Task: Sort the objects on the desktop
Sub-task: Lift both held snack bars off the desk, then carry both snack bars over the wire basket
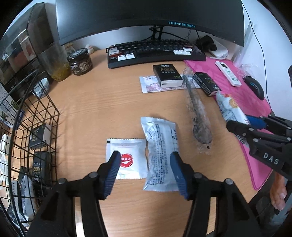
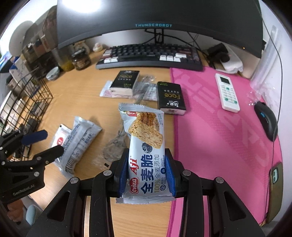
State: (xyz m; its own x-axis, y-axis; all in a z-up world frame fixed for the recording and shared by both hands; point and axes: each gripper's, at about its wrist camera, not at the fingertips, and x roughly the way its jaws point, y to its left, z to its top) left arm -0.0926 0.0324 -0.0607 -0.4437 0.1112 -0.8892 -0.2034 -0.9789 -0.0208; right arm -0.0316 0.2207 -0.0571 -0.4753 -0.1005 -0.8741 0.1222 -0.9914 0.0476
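While right wrist shows the gripped snack bar's (image 2: 146, 145) front, left wrist misses it.

left wrist: looked steeply down, close over the desk (image 1: 94, 113).
right wrist: same tilt, further right.
shared: keyboard (image 1: 155, 52), monitor (image 1: 149, 16).

You face a wooden desk (image 1: 94, 109) set against a white wall (image 2: 273, 60). A dark curved monitor (image 1: 146, 12) hangs over the far edge, a bright glare on its screen. A pink mat (image 2: 219, 136) covers the desk's right side.
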